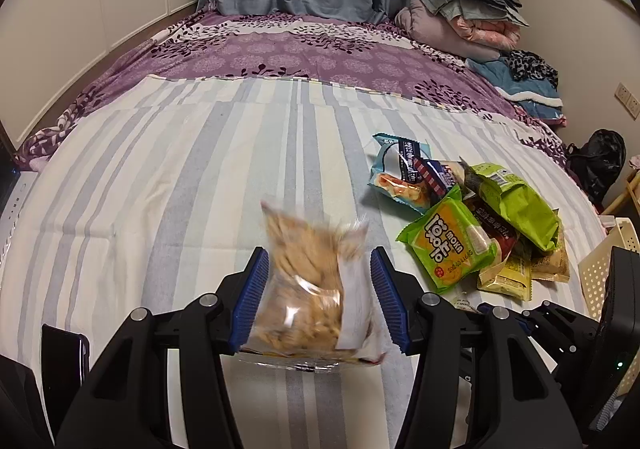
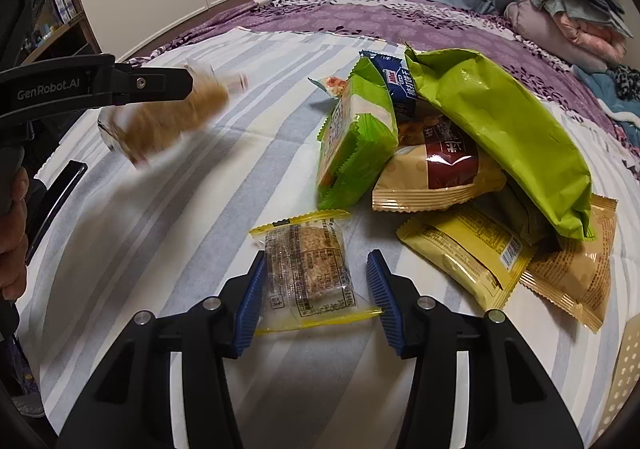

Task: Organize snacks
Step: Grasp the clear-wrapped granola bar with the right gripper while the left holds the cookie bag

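Note:
My left gripper [image 1: 319,255] is shut on a clear bag of brown snack sticks [image 1: 308,285], held above the striped sheet. In the right wrist view the same bag [image 2: 168,125] hangs blurred from the left gripper [image 2: 192,83] at the upper left. My right gripper [image 2: 317,255] sits low over the bed with a small clear packet with yellow seams [image 2: 308,269] lying flat between its jaws. The left pad touches the packet and a gap shows at the right pad. A pile of snack packets [image 2: 460,153] lies just beyond to the right, also visible in the left wrist view [image 1: 480,217].
A big green bag [image 2: 500,129] tops the pile. A cream perforated basket [image 1: 600,269] stands at the bed's right edge. Folded blankets [image 1: 460,17] and clothes sit at the far right corner, and a black bag [image 1: 600,165] lies on the floor. A person's hand [image 2: 12,229] holds the left handle.

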`<move>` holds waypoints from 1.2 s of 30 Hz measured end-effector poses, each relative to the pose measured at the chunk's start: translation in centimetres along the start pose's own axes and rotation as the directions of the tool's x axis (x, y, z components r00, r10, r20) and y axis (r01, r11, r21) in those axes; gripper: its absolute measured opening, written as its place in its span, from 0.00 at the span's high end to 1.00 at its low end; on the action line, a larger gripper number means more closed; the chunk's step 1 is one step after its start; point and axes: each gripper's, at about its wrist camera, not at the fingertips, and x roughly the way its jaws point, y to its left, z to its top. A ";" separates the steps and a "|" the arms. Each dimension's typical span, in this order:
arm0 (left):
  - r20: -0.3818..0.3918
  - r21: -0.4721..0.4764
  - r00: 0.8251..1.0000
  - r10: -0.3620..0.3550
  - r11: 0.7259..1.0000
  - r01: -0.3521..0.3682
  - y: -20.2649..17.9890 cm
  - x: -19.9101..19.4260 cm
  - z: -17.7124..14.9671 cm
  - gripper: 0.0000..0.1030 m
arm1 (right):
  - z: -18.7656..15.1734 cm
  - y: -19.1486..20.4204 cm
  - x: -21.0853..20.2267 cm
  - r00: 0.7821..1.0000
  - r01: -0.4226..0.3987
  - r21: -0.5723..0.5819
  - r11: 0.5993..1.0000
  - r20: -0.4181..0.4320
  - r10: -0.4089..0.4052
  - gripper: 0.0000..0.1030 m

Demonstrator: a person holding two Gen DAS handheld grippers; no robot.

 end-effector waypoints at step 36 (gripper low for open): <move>-0.120 -0.007 0.992 0.039 0.999 -0.040 2.2 4.6 -3.2 0.46 | -0.2 0.2 0.9 1.000 -0.007 0.016 1.000 -0.016 0.007 0.36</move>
